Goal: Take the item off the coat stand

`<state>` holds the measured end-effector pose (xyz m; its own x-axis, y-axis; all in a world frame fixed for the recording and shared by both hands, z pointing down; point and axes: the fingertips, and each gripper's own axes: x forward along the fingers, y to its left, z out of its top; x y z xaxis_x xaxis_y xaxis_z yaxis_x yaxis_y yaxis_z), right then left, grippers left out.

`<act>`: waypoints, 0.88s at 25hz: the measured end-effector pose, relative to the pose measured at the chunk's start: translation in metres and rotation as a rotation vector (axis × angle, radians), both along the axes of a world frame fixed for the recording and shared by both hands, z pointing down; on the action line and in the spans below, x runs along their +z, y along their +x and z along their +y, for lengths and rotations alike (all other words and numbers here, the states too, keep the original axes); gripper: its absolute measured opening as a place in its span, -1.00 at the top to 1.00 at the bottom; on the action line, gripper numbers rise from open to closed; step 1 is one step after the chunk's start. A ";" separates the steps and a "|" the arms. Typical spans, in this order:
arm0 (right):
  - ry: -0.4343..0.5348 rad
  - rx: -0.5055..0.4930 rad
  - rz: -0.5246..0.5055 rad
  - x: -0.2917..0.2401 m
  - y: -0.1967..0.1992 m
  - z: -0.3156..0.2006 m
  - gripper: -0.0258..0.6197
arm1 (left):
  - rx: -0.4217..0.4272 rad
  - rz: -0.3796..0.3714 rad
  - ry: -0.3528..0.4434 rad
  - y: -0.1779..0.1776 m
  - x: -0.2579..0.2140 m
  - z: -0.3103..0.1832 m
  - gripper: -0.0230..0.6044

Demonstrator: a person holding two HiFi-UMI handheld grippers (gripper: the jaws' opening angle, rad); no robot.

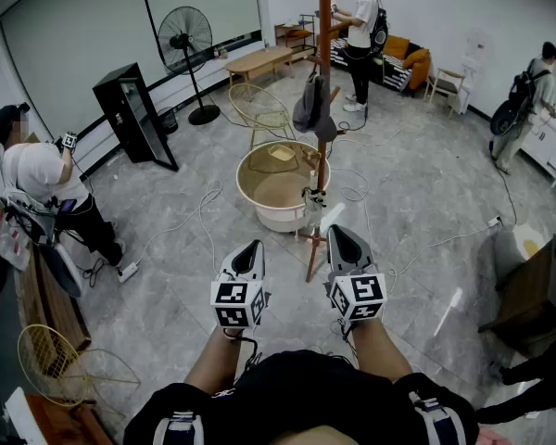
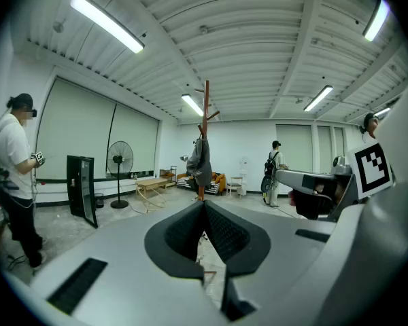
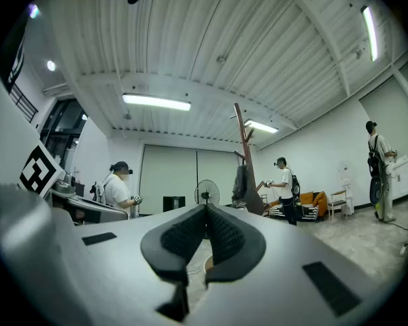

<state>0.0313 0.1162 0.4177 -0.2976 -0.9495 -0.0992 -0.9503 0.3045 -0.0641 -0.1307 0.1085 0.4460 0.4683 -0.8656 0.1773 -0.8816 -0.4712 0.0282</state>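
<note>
the coat stand is a tall wooden pole standing on the grey floor in the middle of the room. the dark grey item hangs from a peg partway up it, draped against the pole; i cannot tell whether it is a bag or a garment. the person wearing the camera stands facing the stand with both arms held out low. the left gripper and the right gripper sit side by side, apart from each other, with the foot of the stand on the floor ahead between them. both are well below the hanging item and touch nothing. the left gripper's jaws are pressed together with nothing between them, and the right gripper's jaws are also closed tight and empty. from the left gripper, the stand and the item appear straight ahead over the jaws, and from the right gripper they sit a little to the right. a round beige tub rests on the floor just beside the stand, with a wire chair behind it. a pedestal fan and a black panel stand by the far wall. 3 other people are about the room: 1 in a white shirt at the left, 1 beyond the stand, and 1 at the right.
</note>
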 end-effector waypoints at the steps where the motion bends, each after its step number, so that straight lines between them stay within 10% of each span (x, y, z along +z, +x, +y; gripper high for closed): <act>1: -0.002 0.001 -0.007 0.000 0.001 0.004 0.87 | 0.002 0.002 0.002 0.001 -0.002 0.004 0.87; 22: 0.008 0.038 -0.094 0.007 0.055 -0.020 0.87 | 0.045 0.000 0.004 0.062 0.003 -0.037 0.87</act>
